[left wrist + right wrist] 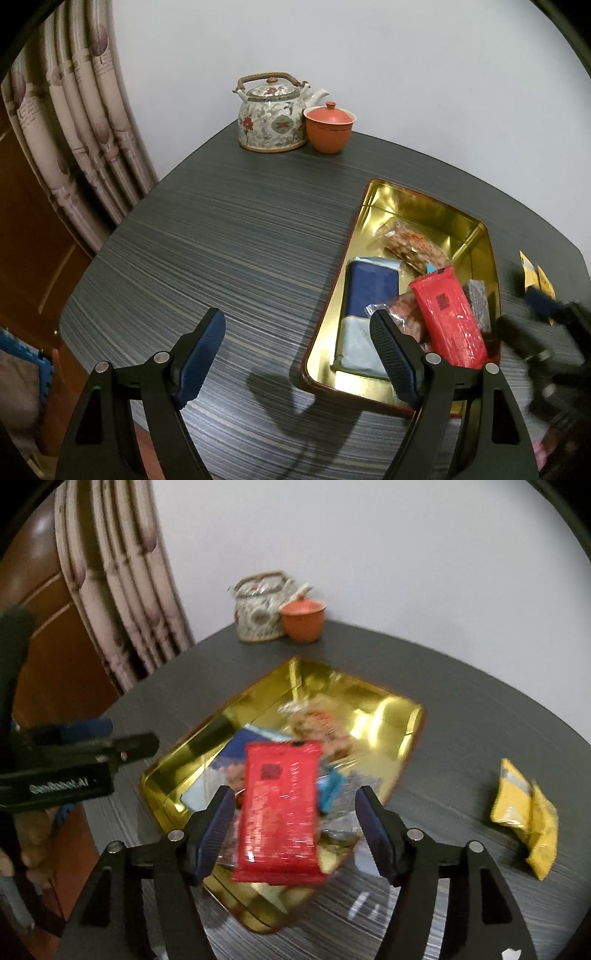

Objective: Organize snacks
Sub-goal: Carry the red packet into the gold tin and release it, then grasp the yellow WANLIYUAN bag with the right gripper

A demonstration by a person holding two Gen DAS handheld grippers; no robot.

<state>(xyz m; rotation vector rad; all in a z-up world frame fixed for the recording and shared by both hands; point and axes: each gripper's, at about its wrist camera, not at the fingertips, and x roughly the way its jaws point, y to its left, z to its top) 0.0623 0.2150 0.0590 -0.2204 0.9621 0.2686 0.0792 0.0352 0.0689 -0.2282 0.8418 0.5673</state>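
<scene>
A gold tin [355,236] [369,716] sits on the dark striped table, holding several snacks. On top lies a red packet [448,321] [280,805], beside a blue packet [369,288] and a clear bag of brown snacks [410,243]. My right gripper [295,792] hovers over the tin's near end, open, with the red packet between its fingers and a gap on each side. It shows blurred at the right of the left wrist view [546,332]. My left gripper [295,317] is open and empty over the tin's near left corner.
Two yellow packets [524,808] [532,277] lie on the table to the right of the tin. A flowered teapot [271,114] and a lidded orange cup [330,125] stand at the far edge by the wall. A curtain [85,122] hangs on the left.
</scene>
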